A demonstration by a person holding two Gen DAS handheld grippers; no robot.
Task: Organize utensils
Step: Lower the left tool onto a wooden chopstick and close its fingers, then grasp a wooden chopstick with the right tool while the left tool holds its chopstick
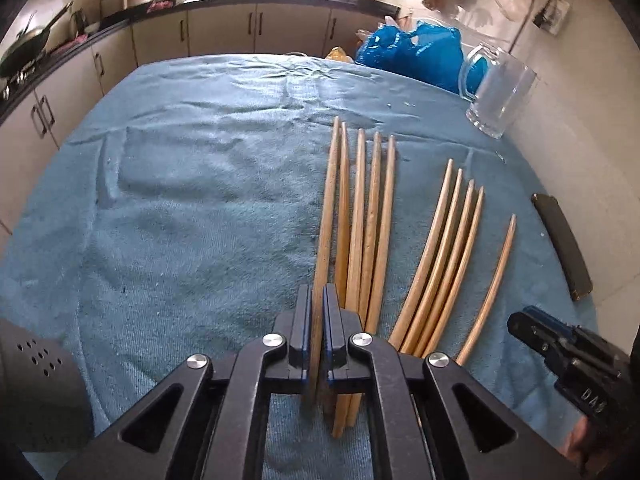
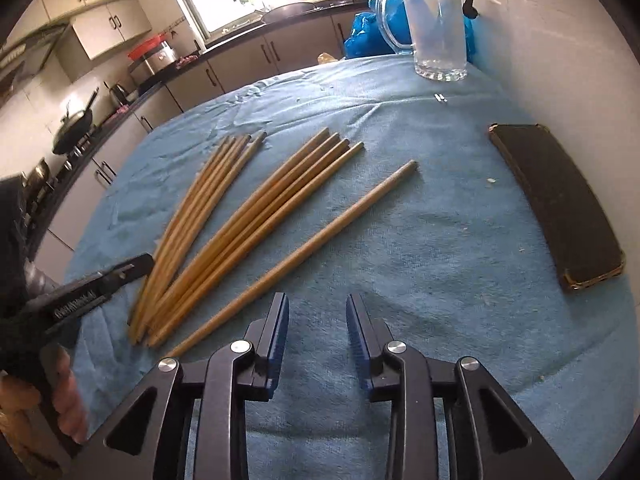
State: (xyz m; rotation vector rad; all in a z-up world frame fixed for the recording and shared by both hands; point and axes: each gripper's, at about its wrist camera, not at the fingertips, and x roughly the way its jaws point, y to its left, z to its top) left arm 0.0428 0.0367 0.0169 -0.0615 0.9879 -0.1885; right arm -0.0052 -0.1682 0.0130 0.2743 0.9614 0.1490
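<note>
Wooden chopsticks lie on a blue towel [image 1: 180, 200] in groups. My left gripper [image 1: 318, 300] is shut on one chopstick [image 1: 328, 208], the leftmost of a group of several [image 1: 372, 220]. A second group [image 1: 448, 264] lies to the right, and a single chopstick [image 1: 490, 288] lies further right. In the right wrist view the same groups [image 2: 208, 216], [image 2: 260, 232] and the single chopstick [image 2: 304, 256] lie left of my right gripper [image 2: 318, 316], which is open and empty above the towel [image 2: 420, 260]. The right gripper also shows in the left wrist view [image 1: 528, 328].
A clear glass mug [image 1: 498, 88] stands at the far right corner, also in the right wrist view [image 2: 438, 24]. A dark phone case [image 2: 556, 204] lies by the right wall. A blue plastic bag [image 1: 408, 56] sits behind the table. Kitchen counters run along the left and back.
</note>
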